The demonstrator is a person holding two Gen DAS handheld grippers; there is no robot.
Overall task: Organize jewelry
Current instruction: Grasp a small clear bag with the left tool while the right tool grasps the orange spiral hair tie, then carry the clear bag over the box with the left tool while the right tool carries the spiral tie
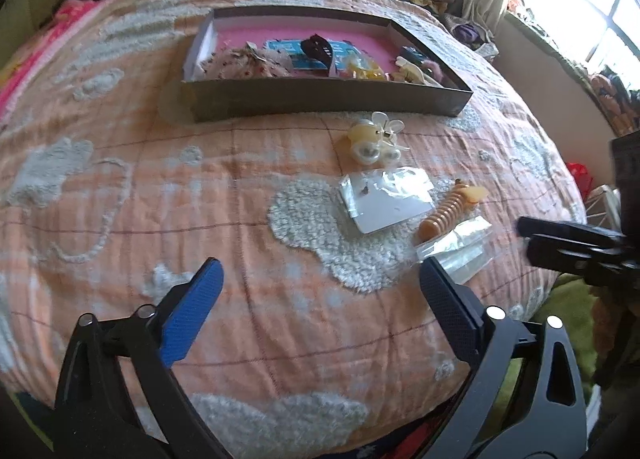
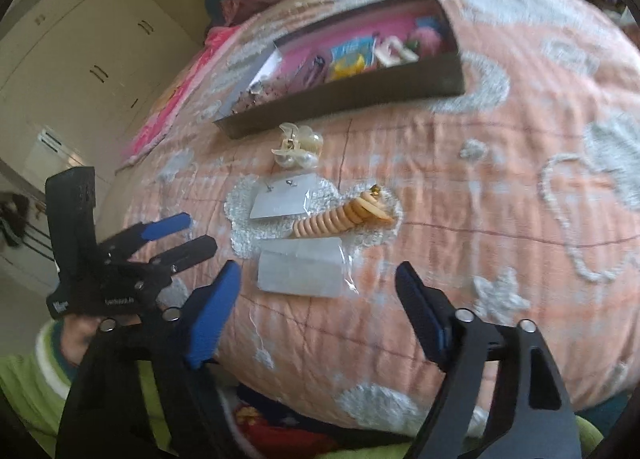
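The bed (image 2: 520, 179), under an orange quilt with tufted white patches, is carrying everything. At its far side a shallow dark-walled box (image 1: 328, 99) with a pink floor is already holding several accessories. On the quilt in front of the box, four loose pieces are lying in a rough line running from the box toward the person: a cream hair claw clip (image 2: 298, 149) just beside the box wall, then a white earring card (image 2: 282, 201) in its sleeve, an orange disc-bead piece (image 2: 340, 219) touching the card's right corner, and nearest of all a clear plastic packet (image 2: 302, 273).

The right gripper (image 2: 316, 299) is hovering with its jaws spread wide and empty; the packet is lying directly ahead, between and just beyond the fingertips, its long axis running crosswise to the jaws.

The left gripper (image 1: 320, 287) is likewise spread and empty, with bare quilt ahead; the packet (image 1: 456, 249) is sitting off by its right finger.

Judgement: the right gripper is nearer and better aligned for the packet.
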